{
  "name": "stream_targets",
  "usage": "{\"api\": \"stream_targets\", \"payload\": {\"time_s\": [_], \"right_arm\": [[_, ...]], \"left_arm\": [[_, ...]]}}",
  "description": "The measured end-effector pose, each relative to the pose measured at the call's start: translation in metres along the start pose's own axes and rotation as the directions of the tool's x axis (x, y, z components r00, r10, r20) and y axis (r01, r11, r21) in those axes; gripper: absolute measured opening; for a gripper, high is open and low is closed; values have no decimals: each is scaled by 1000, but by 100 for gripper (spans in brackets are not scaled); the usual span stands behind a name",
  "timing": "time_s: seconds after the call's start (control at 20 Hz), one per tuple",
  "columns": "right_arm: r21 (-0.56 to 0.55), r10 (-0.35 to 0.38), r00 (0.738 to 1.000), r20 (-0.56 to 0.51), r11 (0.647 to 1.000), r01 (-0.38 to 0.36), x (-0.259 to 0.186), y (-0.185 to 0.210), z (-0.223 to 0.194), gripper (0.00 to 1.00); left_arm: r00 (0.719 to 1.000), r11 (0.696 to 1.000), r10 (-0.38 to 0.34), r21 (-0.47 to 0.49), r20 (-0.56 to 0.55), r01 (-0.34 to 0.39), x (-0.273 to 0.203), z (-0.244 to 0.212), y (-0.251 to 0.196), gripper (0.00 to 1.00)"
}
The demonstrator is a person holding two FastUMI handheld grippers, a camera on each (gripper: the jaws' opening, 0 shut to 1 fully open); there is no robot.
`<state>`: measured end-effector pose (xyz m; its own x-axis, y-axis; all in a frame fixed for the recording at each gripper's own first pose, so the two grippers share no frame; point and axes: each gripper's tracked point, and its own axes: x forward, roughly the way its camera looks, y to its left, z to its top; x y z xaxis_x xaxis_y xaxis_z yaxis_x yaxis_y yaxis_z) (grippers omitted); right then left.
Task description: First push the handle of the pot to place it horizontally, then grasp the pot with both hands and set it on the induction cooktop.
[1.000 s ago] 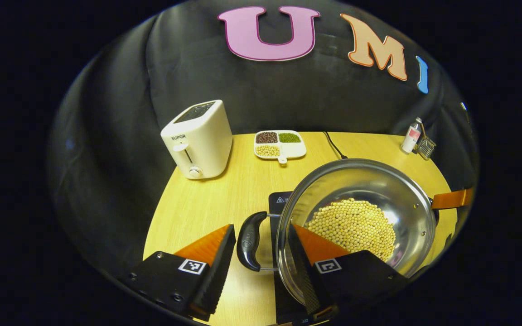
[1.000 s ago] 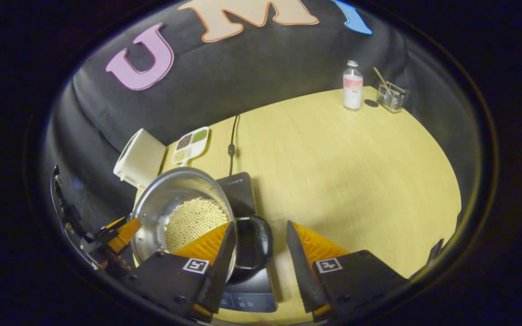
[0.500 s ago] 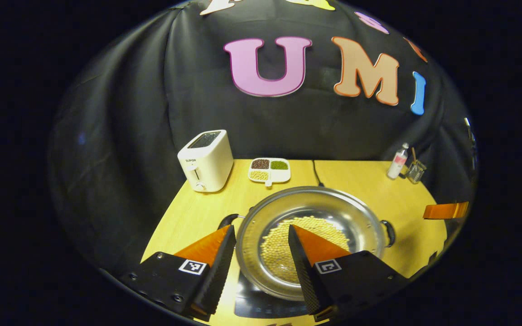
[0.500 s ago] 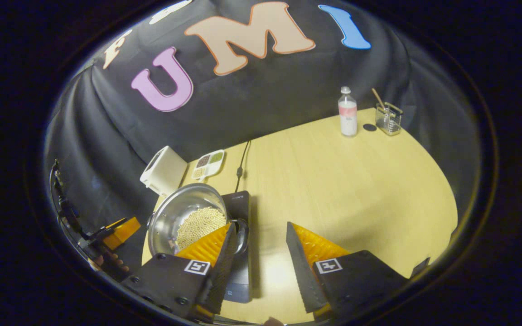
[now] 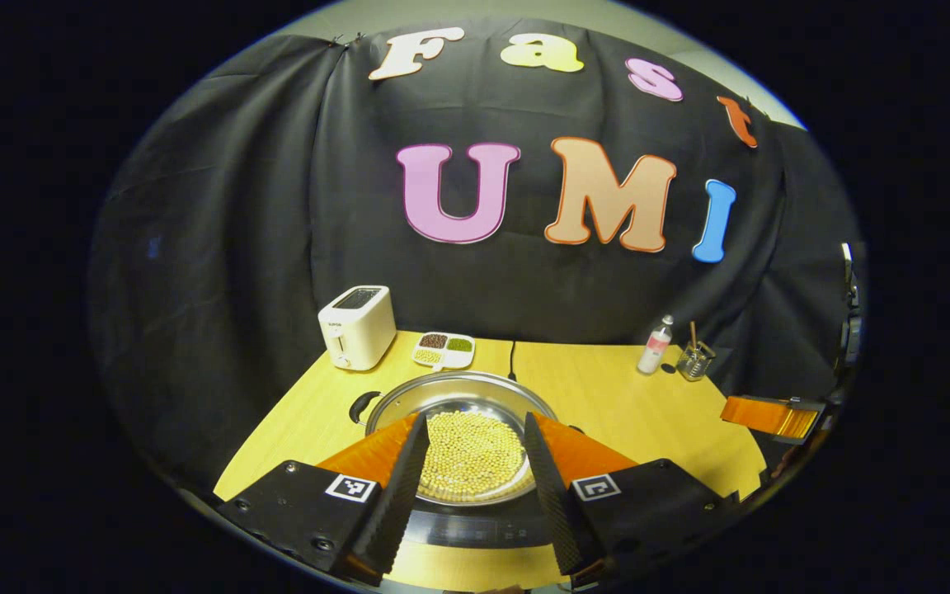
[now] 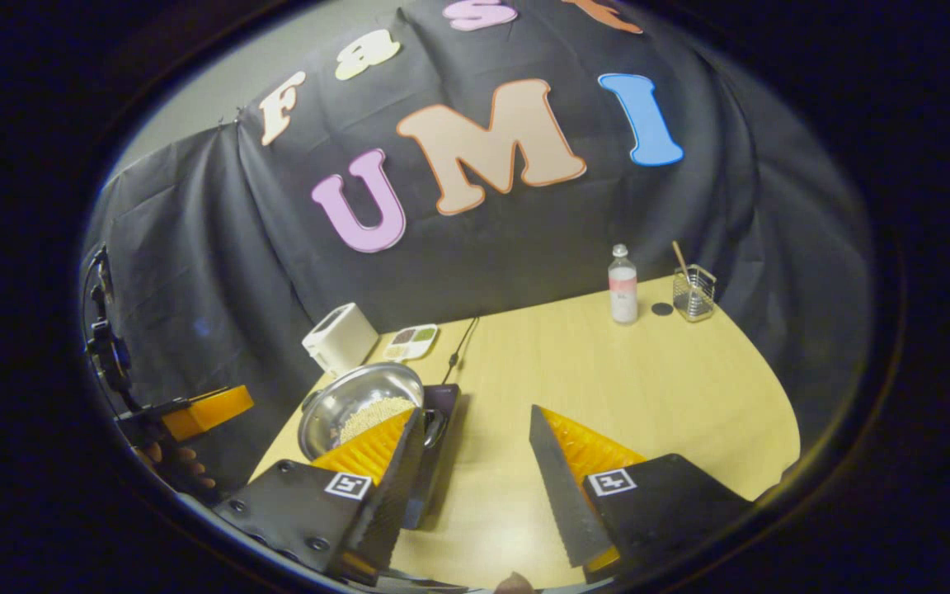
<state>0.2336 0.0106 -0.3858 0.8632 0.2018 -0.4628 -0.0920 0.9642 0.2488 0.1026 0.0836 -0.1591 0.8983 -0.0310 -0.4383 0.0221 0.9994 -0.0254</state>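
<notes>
A steel pot [image 5: 463, 394] with yellow beans in it sits on the black induction cooktop [image 5: 483, 528], with one black handle [image 5: 362, 406] out to its left. My left gripper [image 5: 472, 425] hovers open, back from the pot and above it, holding nothing. In the right gripper view the pot [image 6: 355, 396] rests on the cooktop [image 6: 440, 450] at lower left. My right gripper [image 6: 475, 412] is open over bare table to the right of the pot. The left gripper [image 6: 203, 410] and the hand holding it appear at the far left there. The right gripper [image 5: 772, 415] appears at far right in the left gripper view.
At the back of the wooden table [image 5: 607, 404] stand a white toaster [image 5: 357, 326], a divided dish of beans [image 5: 444, 350], a small bottle [image 5: 655, 345] and a wire holder [image 5: 693, 360]. The cooktop's cable [image 5: 513, 356] runs toward the back wall.
Both grippers have pulled back and up from the pot's handles, staying open. The pot rests on the cooktop and looks smaller and farther off.
</notes>
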Motion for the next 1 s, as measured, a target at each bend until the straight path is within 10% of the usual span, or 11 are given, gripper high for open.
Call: {"api": "stream_targets", "payload": {"time_s": [0.4,1.0], "right_arm": [[-32,29,957,289,999,-20,-21,11,56,76],[-197,-42,857,514,966,166,-178,53,61,78]], "left_arm": [[980,994,-85,90,182,70,-61,52,-43,79],[906,980,-194,117,377,161,-176,56,-57,87]]}}
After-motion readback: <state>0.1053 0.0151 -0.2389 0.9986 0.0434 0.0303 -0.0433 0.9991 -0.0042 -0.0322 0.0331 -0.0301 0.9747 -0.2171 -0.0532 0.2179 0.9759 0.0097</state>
